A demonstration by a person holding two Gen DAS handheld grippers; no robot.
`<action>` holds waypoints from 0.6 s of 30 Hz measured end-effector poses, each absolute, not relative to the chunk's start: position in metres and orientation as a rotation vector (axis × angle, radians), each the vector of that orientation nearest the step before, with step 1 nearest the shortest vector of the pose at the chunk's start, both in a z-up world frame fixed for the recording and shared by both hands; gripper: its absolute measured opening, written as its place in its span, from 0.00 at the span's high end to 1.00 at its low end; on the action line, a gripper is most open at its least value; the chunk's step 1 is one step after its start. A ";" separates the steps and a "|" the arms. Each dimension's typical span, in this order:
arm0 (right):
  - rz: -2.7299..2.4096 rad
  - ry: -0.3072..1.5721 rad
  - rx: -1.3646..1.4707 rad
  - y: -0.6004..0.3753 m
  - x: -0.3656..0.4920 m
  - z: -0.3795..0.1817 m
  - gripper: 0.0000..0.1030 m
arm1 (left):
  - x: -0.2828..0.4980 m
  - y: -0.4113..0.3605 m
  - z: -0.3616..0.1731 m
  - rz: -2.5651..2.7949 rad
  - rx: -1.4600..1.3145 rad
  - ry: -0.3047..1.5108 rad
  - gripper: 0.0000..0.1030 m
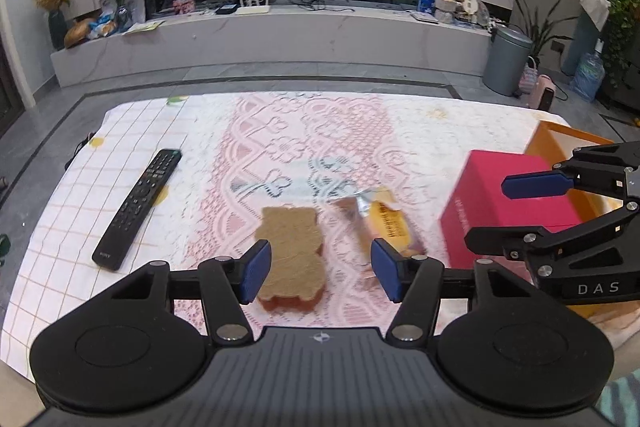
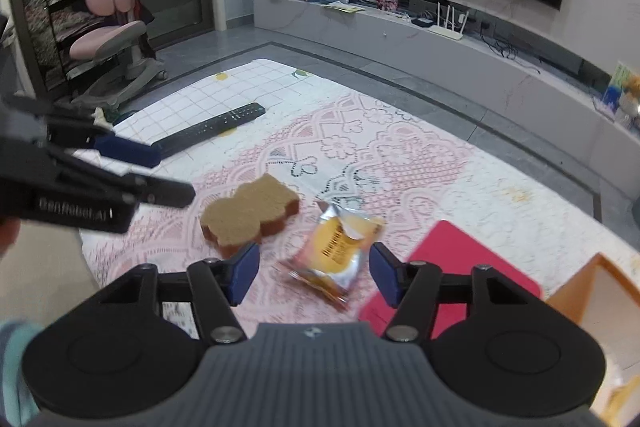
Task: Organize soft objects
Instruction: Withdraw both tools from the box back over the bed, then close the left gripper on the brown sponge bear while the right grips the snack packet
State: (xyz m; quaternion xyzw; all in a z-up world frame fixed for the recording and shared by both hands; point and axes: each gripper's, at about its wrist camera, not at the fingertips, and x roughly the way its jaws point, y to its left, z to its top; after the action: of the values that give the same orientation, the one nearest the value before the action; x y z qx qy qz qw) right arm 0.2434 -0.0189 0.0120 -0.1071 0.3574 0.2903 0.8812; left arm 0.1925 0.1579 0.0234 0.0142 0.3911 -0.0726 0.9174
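A brown bear-shaped sponge lies on the lace tablecloth, also in the right wrist view. A yellow and silver snack packet lies right of it, seen too in the right wrist view. My left gripper is open and empty, just above the sponge's near end. My right gripper is open and empty, with the packet between its jaws; it shows in the left wrist view over the pink box. The left gripper shows at the left of the right wrist view.
A pink box and an open orange box stand at the table's right. A black remote lies at the left. The table ends at grey floor, with a TV shelf beyond.
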 end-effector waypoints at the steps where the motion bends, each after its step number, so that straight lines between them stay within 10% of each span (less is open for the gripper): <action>1: 0.600 0.744 -0.215 -0.012 0.245 0.008 0.41 | 0.192 0.166 0.019 -0.144 0.018 0.803 0.34; 18: 0.386 0.760 -0.187 0.059 0.269 -0.069 0.41 | 0.219 0.203 -0.033 -0.102 -0.059 0.813 0.26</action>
State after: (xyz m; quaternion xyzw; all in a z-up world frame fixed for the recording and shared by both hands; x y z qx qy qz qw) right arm 0.2693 0.0586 -0.0693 -0.0907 0.3682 0.1869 0.9062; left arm 0.2193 0.2027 -0.0325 -0.0287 0.3952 -0.0495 0.9168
